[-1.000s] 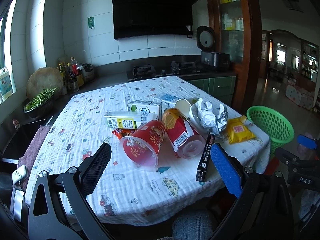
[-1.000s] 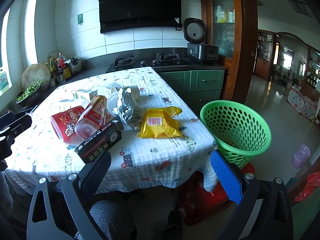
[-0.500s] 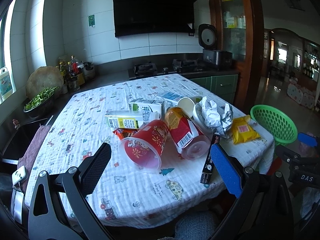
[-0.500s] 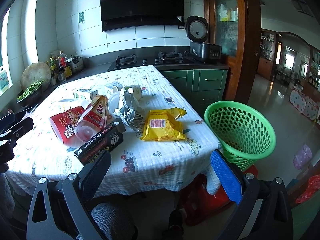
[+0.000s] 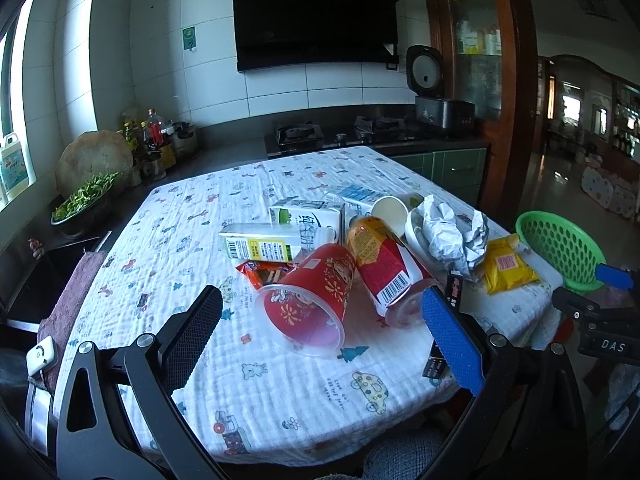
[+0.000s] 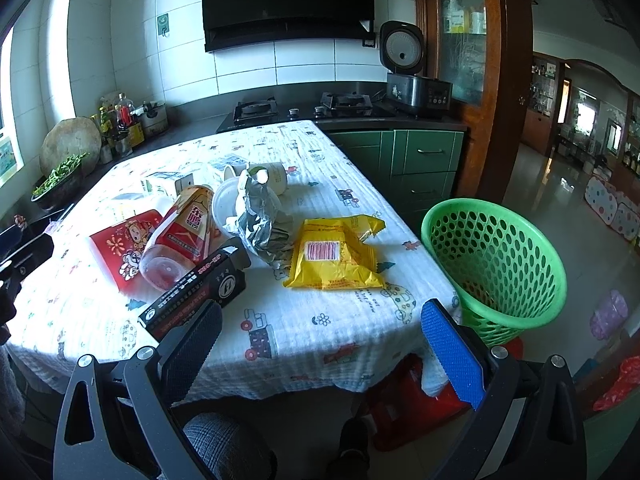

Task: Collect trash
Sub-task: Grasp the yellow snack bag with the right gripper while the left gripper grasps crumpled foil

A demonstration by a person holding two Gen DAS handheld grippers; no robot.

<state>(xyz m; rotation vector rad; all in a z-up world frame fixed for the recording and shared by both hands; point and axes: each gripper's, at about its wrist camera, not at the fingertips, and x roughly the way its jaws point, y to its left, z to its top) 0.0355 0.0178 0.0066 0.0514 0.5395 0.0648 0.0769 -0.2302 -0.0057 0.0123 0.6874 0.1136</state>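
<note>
The left gripper (image 5: 320, 316) is spread wide w/ nothing in it, held low over the near side of the table (image 5: 184, 224), which has a white cloth w/ little cartoon cars and animals on it. The right gripper (image 6: 318, 328) is spread wide too, nothing between its fingers, held low off the near edge of the table. The trash sits in a heap in the middle and right part of the cloth. A red cup (image 5: 310, 296) lies on its side w/ its open mouth facing the left gripper. Just beside it, touching, lies a red and yellow cup (image 5: 380, 268), also tipped over. A long black box (image 6: 196, 288) lies near the table edge, right by the black finger of the right gripper. A yellow bag (image 6: 336, 254) lies flat, near the corner closest to the green basket (image 6: 496, 264). The basket stands just off the table's right side, on something red. A crumpled silver wrapper (image 6: 260, 220) sits by a white bowl (image 6: 224, 204), between the cups and the yellow bag. Behind them lie a white paper cup (image 5: 390, 210) on its side, a green and white carton (image 5: 308, 216) and a flat yellow-label carton (image 5: 260, 242). A small red snack wrapper (image 5: 266, 274) pokes out from under the red cup.
</note>
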